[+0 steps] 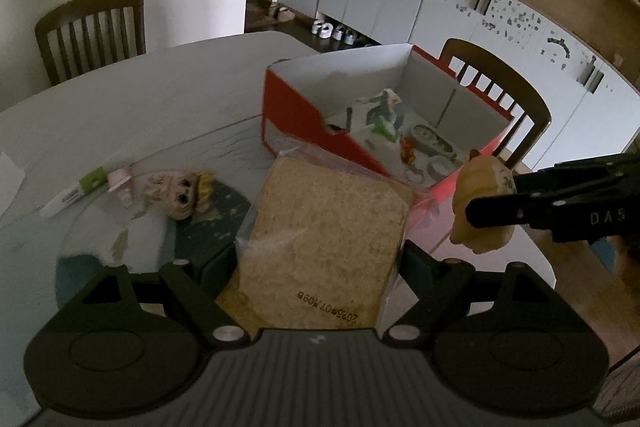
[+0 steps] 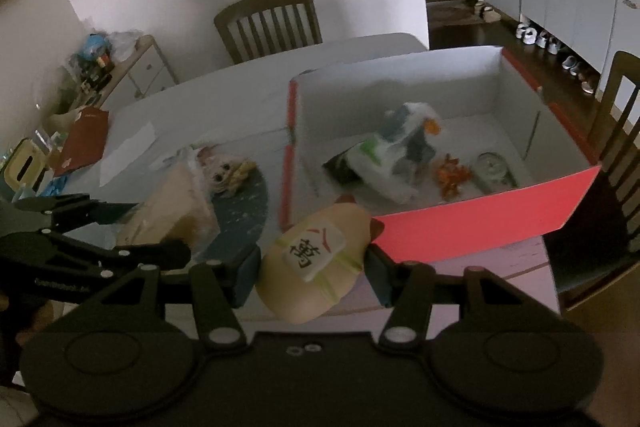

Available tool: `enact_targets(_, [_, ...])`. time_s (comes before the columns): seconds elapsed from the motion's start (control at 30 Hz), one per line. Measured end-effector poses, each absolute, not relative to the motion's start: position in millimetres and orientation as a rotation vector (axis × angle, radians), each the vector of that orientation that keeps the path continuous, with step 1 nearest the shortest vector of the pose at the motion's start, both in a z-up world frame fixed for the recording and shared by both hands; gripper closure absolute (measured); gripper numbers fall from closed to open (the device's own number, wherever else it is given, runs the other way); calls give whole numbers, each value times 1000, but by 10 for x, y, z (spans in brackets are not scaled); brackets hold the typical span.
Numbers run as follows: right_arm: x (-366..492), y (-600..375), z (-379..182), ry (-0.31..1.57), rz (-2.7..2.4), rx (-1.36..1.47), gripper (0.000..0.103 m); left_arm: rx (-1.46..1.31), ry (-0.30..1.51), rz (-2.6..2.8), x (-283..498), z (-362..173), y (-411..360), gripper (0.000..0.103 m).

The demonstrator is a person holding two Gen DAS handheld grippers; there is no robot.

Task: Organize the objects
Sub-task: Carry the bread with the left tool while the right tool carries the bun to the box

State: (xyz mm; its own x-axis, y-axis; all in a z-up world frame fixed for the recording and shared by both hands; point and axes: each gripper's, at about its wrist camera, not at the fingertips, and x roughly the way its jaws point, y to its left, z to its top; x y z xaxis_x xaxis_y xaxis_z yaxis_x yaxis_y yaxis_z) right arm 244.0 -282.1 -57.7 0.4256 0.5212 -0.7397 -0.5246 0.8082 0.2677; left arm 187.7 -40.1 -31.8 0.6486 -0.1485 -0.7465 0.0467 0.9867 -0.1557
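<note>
- Already, in the left wrist view, the red box (image 1: 320, 131) on the table (image 1: 160, 99) holds several items: a white-and-green packet (image 1: 380, 115) and some small round things near its front wall.
- Left hand-held gripper (image 1: 320, 255): its fingers are closed on a clear bag of beige grain (image 1: 324, 239), held just short of the box's near corner; this item is judged in transit, not yet stowed.
- Entering from the right, the right hand-held gripper (image 1: 492, 213) carries a cream plush toy (image 1: 480, 203) beside the box's front wall.
- Outside the box, on the table, lie a doll head (image 1: 184, 191), a small pink item (image 1: 120, 179) and a white-and-green tube (image 1: 76, 193); these are judged as left to do.
- In the right wrist view, the right hand-held gripper (image 2: 312, 267) clamps the cream plush toy (image 2: 312, 263), marked with a character label, just outside the red box (image 2: 480, 211), near its corner.
- Inside the box: the packet (image 2: 388, 155), an orange item (image 2: 452, 175) and a round grey object (image 2: 492, 167).
- At left, the left hand-held gripper (image 2: 132, 223) holds the bag of grain (image 2: 176, 203); the doll head (image 2: 228, 171) rests behind it on the table (image 2: 240, 95).
- Judgement: the task is partly done, with two items in hand and about three loose.
</note>
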Motion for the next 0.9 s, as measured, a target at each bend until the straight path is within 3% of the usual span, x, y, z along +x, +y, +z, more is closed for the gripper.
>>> enact_targets(0.9, [3480, -3538, -580, 834, 569, -37, 47, -11, 811, -96, 3182, -19, -1348, 16])
